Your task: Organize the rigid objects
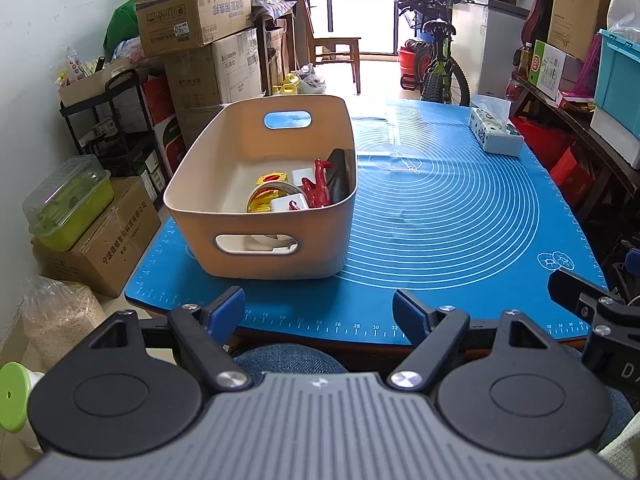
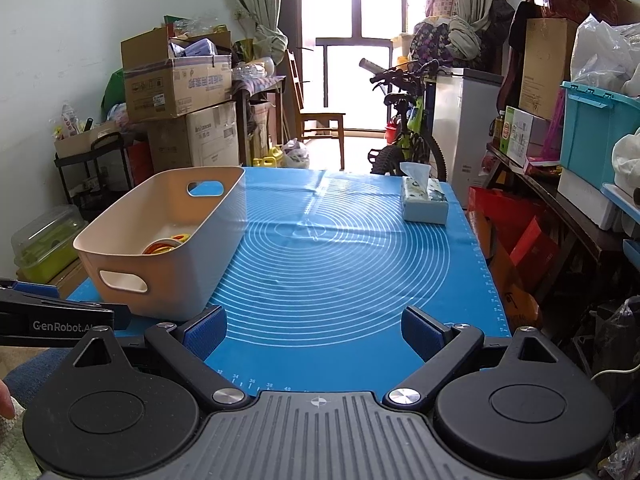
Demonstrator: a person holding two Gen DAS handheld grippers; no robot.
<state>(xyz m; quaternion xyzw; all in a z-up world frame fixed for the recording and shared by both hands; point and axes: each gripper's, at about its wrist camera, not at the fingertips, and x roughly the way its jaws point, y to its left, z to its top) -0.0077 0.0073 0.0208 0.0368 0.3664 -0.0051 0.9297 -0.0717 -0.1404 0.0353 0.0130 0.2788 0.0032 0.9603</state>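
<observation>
A beige plastic bin [image 1: 224, 216] with handle cut-outs stands on the left of the blue mat [image 1: 440, 216]. Inside it lie a red figurine [image 1: 317, 184], a tape roll [image 1: 266, 196], a yellow item [image 1: 272, 178], white blocks [image 1: 288, 203] and a dark flat object [image 1: 340, 172]. My left gripper [image 1: 319, 312] is open and empty, at the table's near edge in front of the bin. My right gripper [image 2: 316, 330] is open and empty over the mat's near edge, right of the bin [image 2: 168, 248]. The left gripper's body [image 2: 60, 322] shows at the right wrist view's left edge.
A tissue box [image 1: 496, 130] sits at the mat's far right corner, also in the right wrist view [image 2: 424, 200]. Stacked cardboard boxes [image 1: 192, 12] and a black shelf [image 1: 104, 120] stand left of the table. A bicycle [image 1: 438, 64] stands beyond it. Shelves with boxes [image 2: 580, 160] line the right.
</observation>
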